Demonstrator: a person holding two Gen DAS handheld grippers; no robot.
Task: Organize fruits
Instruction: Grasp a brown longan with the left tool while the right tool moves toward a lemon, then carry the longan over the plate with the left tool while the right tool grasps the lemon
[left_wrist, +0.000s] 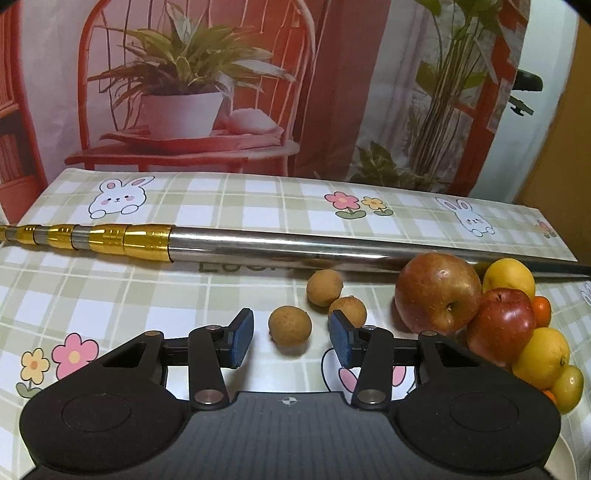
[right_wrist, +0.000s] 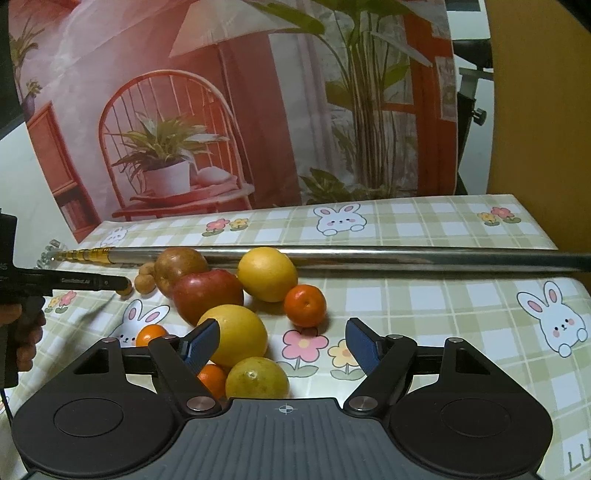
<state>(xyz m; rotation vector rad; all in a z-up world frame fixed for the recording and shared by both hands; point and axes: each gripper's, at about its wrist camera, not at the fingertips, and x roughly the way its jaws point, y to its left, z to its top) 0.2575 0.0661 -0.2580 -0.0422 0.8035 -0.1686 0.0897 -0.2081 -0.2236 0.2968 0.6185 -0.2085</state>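
In the left wrist view my left gripper (left_wrist: 291, 338) is open, low over the table, with a small brown longan (left_wrist: 289, 326) between its blue pads, not touched. Two more longans (left_wrist: 324, 287) lie just beyond. To the right sit a brownish apple (left_wrist: 437, 293), a red apple (left_wrist: 501, 325) and lemons (left_wrist: 546, 352). In the right wrist view my right gripper (right_wrist: 282, 341) is open and empty above a lemon (right_wrist: 236, 334), a yellow-green citrus (right_wrist: 256, 378) and a tangerine (right_wrist: 305, 300). The red apple (right_wrist: 207, 293) lies further left.
A long steel telescopic pole with gold rings (left_wrist: 258, 247) lies across the table behind the fruit; it also shows in the right wrist view (right_wrist: 406, 256). The left gripper's body (right_wrist: 55, 284) shows at the left edge. A printed backdrop (left_wrist: 221, 92) stands behind the checked tablecloth (left_wrist: 110, 295).
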